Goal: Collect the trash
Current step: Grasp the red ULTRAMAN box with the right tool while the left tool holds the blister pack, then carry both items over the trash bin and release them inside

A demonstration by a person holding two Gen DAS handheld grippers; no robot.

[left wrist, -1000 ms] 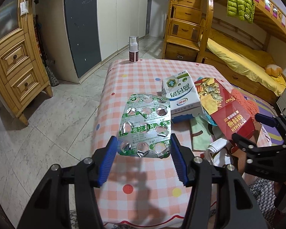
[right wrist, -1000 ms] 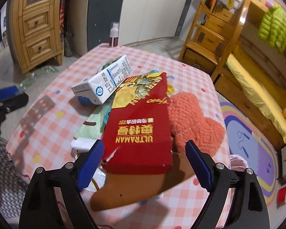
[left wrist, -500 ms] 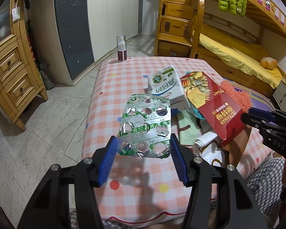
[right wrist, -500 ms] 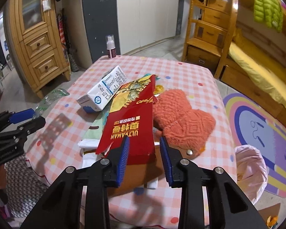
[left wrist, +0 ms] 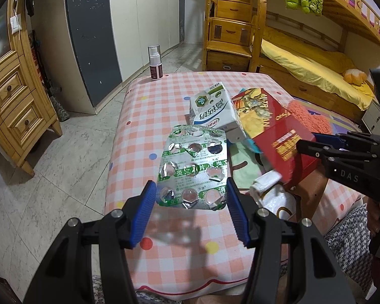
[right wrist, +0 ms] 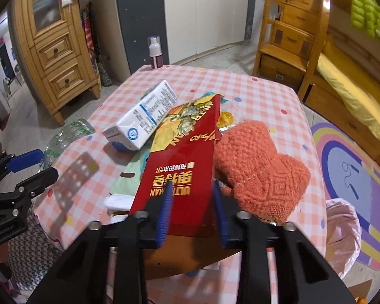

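Left gripper [left wrist: 191,202] pinches blister pack [left wrist: 193,167]; right gripper [right wrist: 191,204] clamps red box [right wrist: 182,177].

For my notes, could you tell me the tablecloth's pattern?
Pink-and-white check with coloured dots; left wrist view shows it best.

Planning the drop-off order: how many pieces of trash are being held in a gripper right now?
2. The left gripper holds the empty blister pack above the table edge; the right gripper clamps the red Ultraman box. Other litter lies on the table, some possibly hidden.

Red box [right wrist: 182,177] hides brown item beneath; identity unclear.
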